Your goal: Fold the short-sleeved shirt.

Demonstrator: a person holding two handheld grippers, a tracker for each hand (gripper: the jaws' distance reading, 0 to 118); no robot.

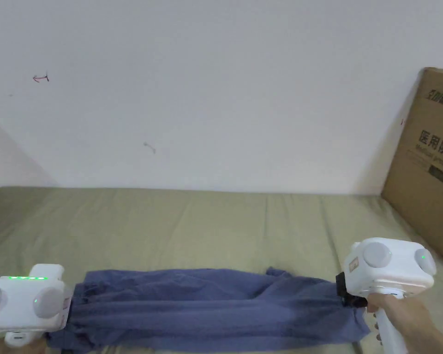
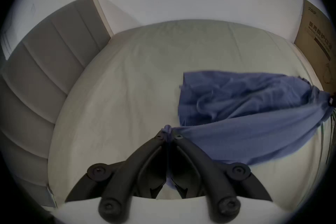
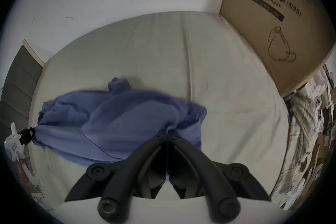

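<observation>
We find the blue short-sleeved shirt (image 1: 206, 306) stretched along the near edge of the bed (image 1: 216, 221), part lifted, its far portion resting on the sheet. The left tool (image 2: 168, 134) is clenched on a bunched end of the cloth; the right tool (image 3: 167, 132) is likewise clamped on the opposite end. In our judgement, the fold will go well if both ends travel level, tension stays even, and the carried edge lands square on the resting layer. The cardboard box (image 1: 428, 166) stands at the right edge.
</observation>
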